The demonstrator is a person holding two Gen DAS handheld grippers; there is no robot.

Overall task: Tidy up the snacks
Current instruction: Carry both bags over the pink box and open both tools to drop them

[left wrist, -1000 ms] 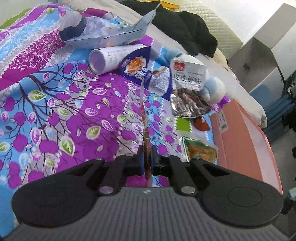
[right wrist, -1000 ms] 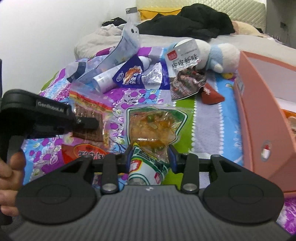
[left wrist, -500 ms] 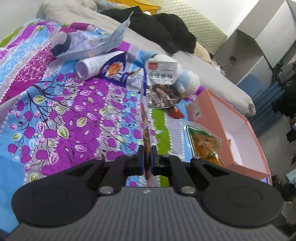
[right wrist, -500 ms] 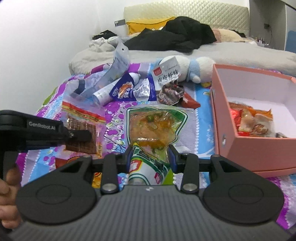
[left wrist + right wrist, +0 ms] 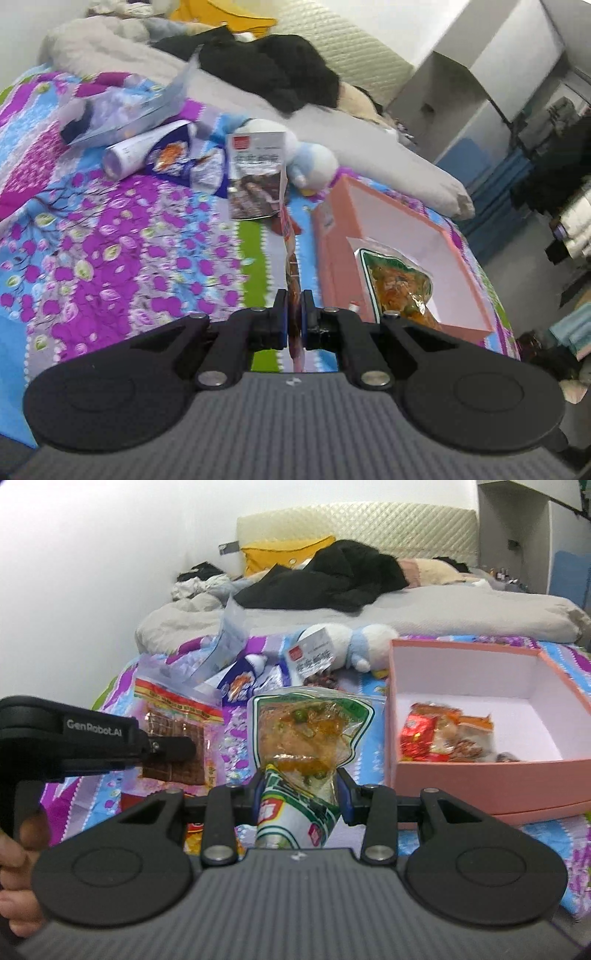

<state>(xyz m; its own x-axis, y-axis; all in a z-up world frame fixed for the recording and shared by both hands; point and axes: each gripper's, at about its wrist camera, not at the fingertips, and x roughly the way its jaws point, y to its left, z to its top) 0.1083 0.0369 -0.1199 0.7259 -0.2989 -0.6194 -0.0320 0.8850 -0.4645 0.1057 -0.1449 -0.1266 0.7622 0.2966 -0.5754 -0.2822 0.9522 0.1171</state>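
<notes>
My left gripper [image 5: 293,317] is shut on a flat clear packet of brown squares [image 5: 289,236], held edge-on above the bedspread; the same packet [image 5: 177,734] shows broadside in the right wrist view. My right gripper [image 5: 300,792] is shut on a green-edged pouch of orange pickled vegetables [image 5: 306,734], lifted in the air left of the pink box [image 5: 480,775]. The pouch [image 5: 399,284] shows over the box [image 5: 328,254] in the left wrist view. The box holds red and orange snack packets [image 5: 443,734].
More snacks lie at the back of the floral bedspread [image 5: 110,229]: a white tube [image 5: 136,151], a blue packet [image 5: 192,166], a white-labelled dark snack bag [image 5: 255,177]. A plush toy [image 5: 314,162], grey duvet [image 5: 443,616] and black clothing [image 5: 332,579] lie beyond.
Both grippers have risen and shifted right toward the pink box, carrying their packets. The box interior with its snacks has come into view.
</notes>
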